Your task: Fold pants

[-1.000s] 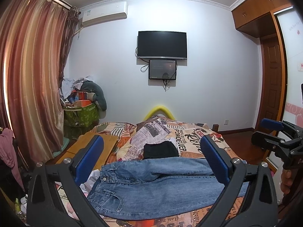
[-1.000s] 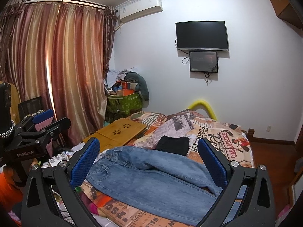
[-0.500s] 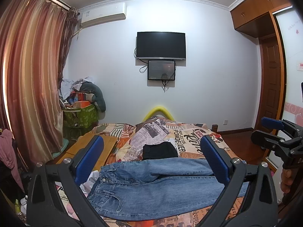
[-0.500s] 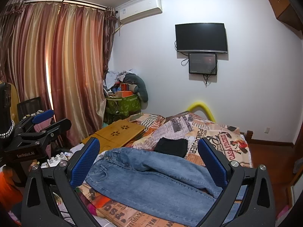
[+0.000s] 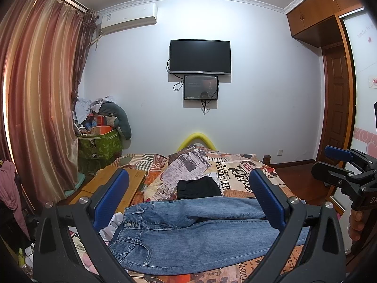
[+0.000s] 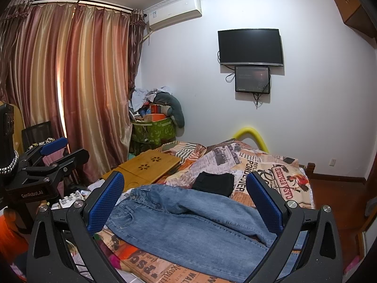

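Barely anything shifted across that last second: the jeans [image 5: 200, 233] lay flat across the near end of the bed [image 5: 235, 172] just as they had a second earlier, waistband toward the left, legs running off to the right, and both cameras only tipped a touch, so the television sat slightly lower in each picture than before. For the fold, that read as a pause at the very start, in my judgement; no edge had been lifted, no crease made, and the whole job was still ahead. The left gripper [image 5: 188, 202] hung above the denim with its blue pads spread wide and nothing between them, and the right gripper [image 6: 186, 202] was likewise splayed and empty, hovering over the same cloth. Each view gave something the other kept back. From the left wrist, the waistband button and pockets showed plainly, the upper leg lay over the lower one, and the right gripper appeared side-on at the far right with a hand [image 5: 355, 224] on its handle. From the right wrist, the left gripper stood at the far left edge, the wooden lap desk [image 6: 150, 167] beside the bed showed in full, and the black folded garment [image 6: 214, 182] sat just beyond the jeans.
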